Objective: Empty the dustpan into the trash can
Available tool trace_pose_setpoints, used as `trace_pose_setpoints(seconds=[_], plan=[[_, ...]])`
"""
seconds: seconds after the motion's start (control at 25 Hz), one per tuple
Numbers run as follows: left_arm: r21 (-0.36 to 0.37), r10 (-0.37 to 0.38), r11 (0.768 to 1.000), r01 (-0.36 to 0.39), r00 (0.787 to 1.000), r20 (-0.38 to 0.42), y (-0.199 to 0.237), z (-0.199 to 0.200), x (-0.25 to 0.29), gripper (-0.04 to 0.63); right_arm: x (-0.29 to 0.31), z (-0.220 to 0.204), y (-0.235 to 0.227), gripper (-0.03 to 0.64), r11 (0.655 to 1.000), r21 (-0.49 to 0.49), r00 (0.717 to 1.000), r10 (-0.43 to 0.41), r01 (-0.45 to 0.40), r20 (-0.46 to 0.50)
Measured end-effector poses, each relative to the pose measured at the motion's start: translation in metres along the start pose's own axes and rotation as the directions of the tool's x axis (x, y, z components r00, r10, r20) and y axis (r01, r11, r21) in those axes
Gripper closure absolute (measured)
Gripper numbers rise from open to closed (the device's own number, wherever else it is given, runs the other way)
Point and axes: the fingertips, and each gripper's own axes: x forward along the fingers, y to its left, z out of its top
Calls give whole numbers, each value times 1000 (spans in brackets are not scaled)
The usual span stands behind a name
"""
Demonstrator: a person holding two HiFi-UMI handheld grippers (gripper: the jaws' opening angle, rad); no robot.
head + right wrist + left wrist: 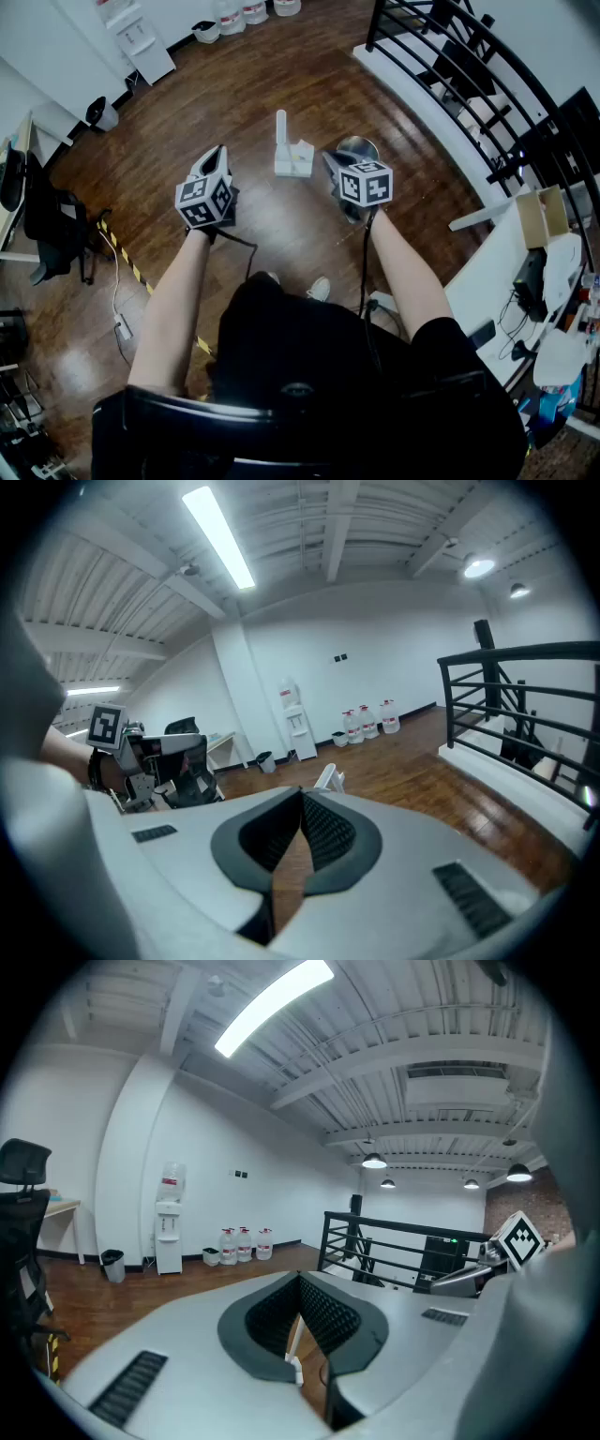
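A white dustpan (292, 155) with an upright handle stands on the wooden floor ahead of me, between the two grippers. Right of it is a round silver trash can (360, 147), partly hidden behind my right gripper (336, 169). My left gripper (218, 159) is held above the floor to the dustpan's left. Both grippers are shut with nothing in them. In the left gripper view the shut gripper (300, 1283) shows a sliver of the white dustpan (294, 1346) through the gap below the tips. In the right gripper view the dustpan (330, 778) shows just past the shut gripper (302, 799).
A black railing (469, 75) runs along the right, with desks (525, 272) beyond it. A water dispenser (169, 1232), water bottles (244, 1244) and a small bin (112, 1265) stand by the far wall. An office chair (52, 230) and yellow-black floor tape (122, 253) lie at the left.
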Motion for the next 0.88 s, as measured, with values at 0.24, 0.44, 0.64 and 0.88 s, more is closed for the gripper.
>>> trace_pose_setpoints(seconds=[0.24, 0.44, 0.64, 0.88], plan=[[41, -8, 999, 9, 1000, -17, 1, -6, 7, 592, 17, 2, -6, 609, 1000, 4, 1000, 1, -1, -17], [-1, -7, 1000, 7, 1000, 9, 25, 0, 29, 591, 52, 8, -6, 572, 1000, -4, 998, 16, -16, -58], [6, -46, 999, 46, 999, 11, 59, 3, 69, 592, 97, 15, -8, 572, 1000, 15, 994, 5, -4, -105], [29, -107, 994, 107, 994, 4, 100, 16, 133, 591, 152, 24, -33, 525, 995, 71, 986, -53, 65, -158]])
